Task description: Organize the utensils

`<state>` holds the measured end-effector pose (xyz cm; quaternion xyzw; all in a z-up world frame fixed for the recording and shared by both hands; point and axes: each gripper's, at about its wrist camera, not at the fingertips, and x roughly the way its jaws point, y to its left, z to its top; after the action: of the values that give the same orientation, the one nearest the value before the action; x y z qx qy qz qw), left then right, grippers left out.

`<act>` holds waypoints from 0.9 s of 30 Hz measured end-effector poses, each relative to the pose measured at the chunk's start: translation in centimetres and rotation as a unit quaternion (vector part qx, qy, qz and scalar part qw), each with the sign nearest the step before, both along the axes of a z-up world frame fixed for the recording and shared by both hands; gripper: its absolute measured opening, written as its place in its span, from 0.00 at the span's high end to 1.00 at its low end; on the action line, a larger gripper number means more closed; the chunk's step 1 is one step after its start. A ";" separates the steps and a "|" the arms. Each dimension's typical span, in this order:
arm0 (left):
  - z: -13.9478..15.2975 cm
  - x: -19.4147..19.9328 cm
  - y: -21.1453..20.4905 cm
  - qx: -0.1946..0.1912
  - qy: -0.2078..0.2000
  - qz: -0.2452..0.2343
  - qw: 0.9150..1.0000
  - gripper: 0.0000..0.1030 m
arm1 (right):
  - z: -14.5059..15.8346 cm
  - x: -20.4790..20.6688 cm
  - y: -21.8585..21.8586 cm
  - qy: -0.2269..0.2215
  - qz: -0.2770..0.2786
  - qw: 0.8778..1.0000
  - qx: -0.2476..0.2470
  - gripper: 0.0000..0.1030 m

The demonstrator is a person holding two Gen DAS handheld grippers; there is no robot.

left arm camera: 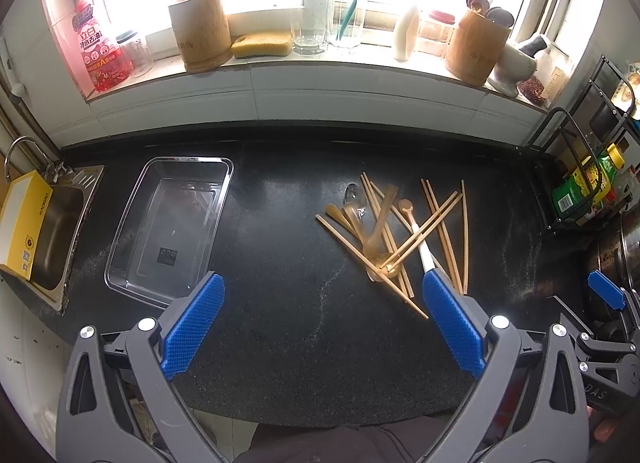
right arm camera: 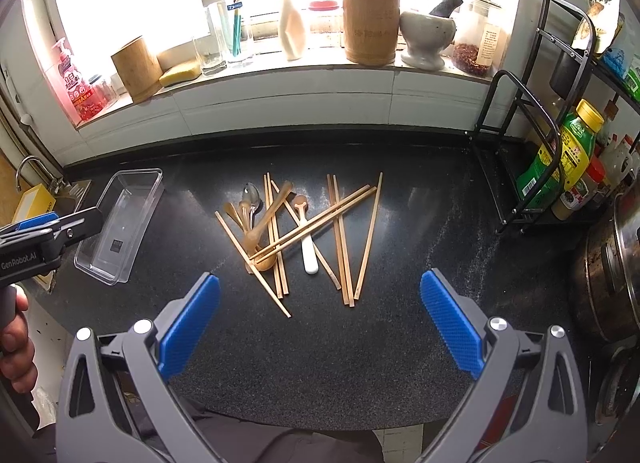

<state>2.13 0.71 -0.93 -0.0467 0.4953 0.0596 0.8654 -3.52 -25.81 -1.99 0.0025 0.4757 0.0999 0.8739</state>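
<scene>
My left gripper (left arm camera: 322, 291) is wide apart, nothing between the blue pads, hovering above the black countertop (left arm camera: 288, 263). My right gripper (right arm camera: 320, 295) likewise spread wide, empty, above the same counter.

Utensil pile: wooden chopsticks (right arm camera: 344, 239) crossed in a loose heap straight ahead of the right gripper, ahead-right of the left one. Mixed in: several wooden spoons (right arm camera: 266, 223), a metal spoon (right arm camera: 252, 195) at the far-left edge of the heap, and a white-handled spoon (right arm camera: 309, 255) lying under one chopstick. In the left wrist view the white handle's near end sits right at the tip of my left gripper's right pad (left arm camera: 452, 323); contact unclear.

Clear plastic tray (left arm camera: 168, 231) ahead-left of the left gripper, empty, its near corner just beside the left pad (left arm camera: 196, 323) in view. Beyond it to the left, steel sink (left arm camera: 52, 239) with a yellow box (left arm camera: 24, 223) resting on its rim.

Windowsill beyond the counter: bamboo holder (right arm camera: 370, 27) with spoons standing in it, a second bamboo holder (right arm camera: 136, 67), yellow sponge (right arm camera: 180, 73), red soap bottle (right arm camera: 76, 87), mortar and pestle (right arm camera: 428, 35). Black wire rack (right arm camera: 532, 151) with sauce bottles far right.

My left hand (right arm camera: 14, 339) shows at the left edge of the right wrist view, gripping the handle.
</scene>
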 end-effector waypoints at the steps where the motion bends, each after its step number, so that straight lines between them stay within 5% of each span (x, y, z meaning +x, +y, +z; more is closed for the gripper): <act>1: 0.0 0.1 0.1 -0.001 0.000 0.001 1.000 0.06 | 0.0 0.1 0.0 0.000 0.000 1.000 -0.001 0.06; 27: -0.5 0.0 0.6 -0.002 0.004 0.002 1.000 0.06 | 0.0 0.4 0.1 0.001 0.002 1.000 -0.003 0.05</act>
<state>2.14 1.30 -1.45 -0.0494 0.4985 0.0601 0.8634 -3.14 -25.70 -2.03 -0.0011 0.4768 0.0997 0.8734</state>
